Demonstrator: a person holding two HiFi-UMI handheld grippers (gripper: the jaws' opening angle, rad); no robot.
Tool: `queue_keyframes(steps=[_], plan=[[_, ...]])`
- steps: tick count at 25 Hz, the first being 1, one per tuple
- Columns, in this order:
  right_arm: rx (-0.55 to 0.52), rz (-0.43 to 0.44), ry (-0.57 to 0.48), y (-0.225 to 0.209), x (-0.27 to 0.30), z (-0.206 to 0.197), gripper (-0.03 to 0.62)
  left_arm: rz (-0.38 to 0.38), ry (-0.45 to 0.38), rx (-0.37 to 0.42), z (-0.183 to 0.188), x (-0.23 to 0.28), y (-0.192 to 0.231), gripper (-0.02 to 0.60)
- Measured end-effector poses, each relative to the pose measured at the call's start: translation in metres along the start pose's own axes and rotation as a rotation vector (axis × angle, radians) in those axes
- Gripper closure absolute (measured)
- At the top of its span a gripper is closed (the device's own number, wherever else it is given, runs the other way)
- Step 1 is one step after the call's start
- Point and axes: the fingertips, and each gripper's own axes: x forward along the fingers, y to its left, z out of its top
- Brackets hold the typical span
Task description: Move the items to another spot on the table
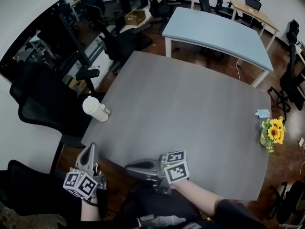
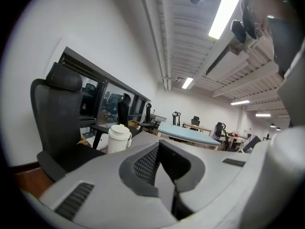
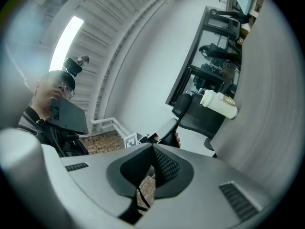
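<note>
Stock as I see it from my station, largest first:

1. Counter: grey top, mostly bare. It carries three things, all close to its side edges.

2. Pale blue table: stands beyond the counter's far edge, apart from it.

3. Black office chairs: I count several off the counter's left edge, with more around the room behind.

4. Right hand-held gripper: lies at the counter's near edge, nose towards the near-left corner. Its own view shows me the jaws clenched together with nothing between them. Marker cube sits at its rear, my operator's sleeve behind that.

5. Left hand-held gripper: held just off the near-left corner, outside the counter's edge, nose towards the far side. Its own view shows the jaws pressed together, empty.

6. White lidded cup: stands upright at the left edge, about halfway along it. It is well apart from both hand-held grippers. The left gripper view has it ahead and left of the jaws; the right gripper view has it at the counter's rim.

7. Sunflowers in a small vase: at the right edge, upright.

8. Small light blue item: just beyond the sunflowers along the right edge; too small for me to identify
</note>
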Motion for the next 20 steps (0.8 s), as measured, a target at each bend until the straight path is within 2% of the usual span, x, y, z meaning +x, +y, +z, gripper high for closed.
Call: queue_keyframes(steps=[4, 10, 14, 17, 20], plan=[[0.008, 0.0, -0.022, 0.003, 0.005, 0.002, 0.615, 0.029, -0.037, -0.03, 0.012, -0.014, 0.016, 0.569], [-0.02, -0.017, -0.017, 0.008, 0.033, 0.0, 0.614, 0.004, -0.142, -0.066, 0.036, -0.046, 0.047, 0.563], [-0.137, -0.067, 0.097, 0.016, 0.059, -0.019, 0.614, -0.036, -0.201, -0.182, 0.044, -0.077, 0.085, 0.563], [-0.238, -0.091, 0.193, 0.027, 0.075, -0.032, 0.614, -0.014, -0.157, -0.224, 0.033, -0.084, 0.121, 0.565], [-0.225, -0.051, 0.15, 0.05, 0.086, -0.022, 0.614, -0.046, -0.192, -0.281, 0.034, -0.087, 0.146, 0.565]])
